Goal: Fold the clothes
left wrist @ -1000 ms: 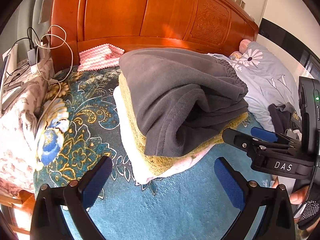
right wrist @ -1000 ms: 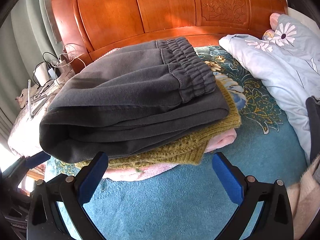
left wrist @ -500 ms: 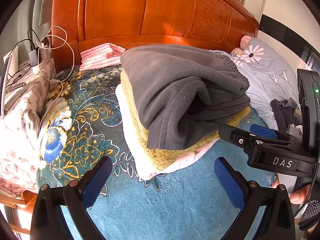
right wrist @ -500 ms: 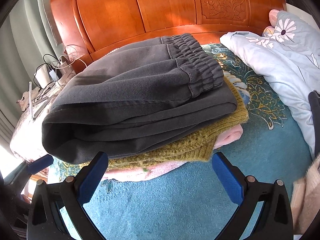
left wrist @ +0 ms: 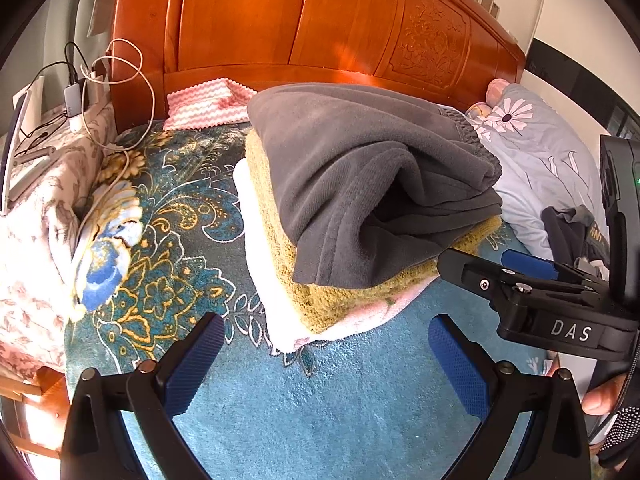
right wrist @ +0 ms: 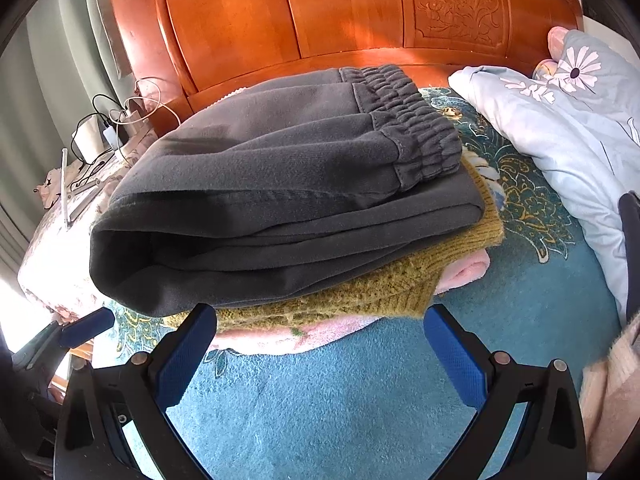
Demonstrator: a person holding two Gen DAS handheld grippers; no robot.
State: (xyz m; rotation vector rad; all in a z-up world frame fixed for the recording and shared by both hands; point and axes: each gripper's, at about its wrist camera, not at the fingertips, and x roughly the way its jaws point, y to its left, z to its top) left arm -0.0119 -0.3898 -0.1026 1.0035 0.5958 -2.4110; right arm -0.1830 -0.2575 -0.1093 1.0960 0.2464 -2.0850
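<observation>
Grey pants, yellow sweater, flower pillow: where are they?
grey pants (right wrist: 280,184), right wrist view, top folded layer.
yellow sweater (right wrist: 360,292), right wrist view, knitted front edge.
flower pillow (left wrist: 532,136), left wrist view, daisy-print cover.

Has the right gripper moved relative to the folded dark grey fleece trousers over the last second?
Yes. The right gripper has come closer to the folded dark grey fleece trousers, which now loom larger against the carved wooden headboard.

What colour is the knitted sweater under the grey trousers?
Mustard yellow-olive sweater; right wrist view shows it best.

text: "DAS" | on: black body of right tongs (left wrist: 532,268) | other lettering: unreadable
</observation>
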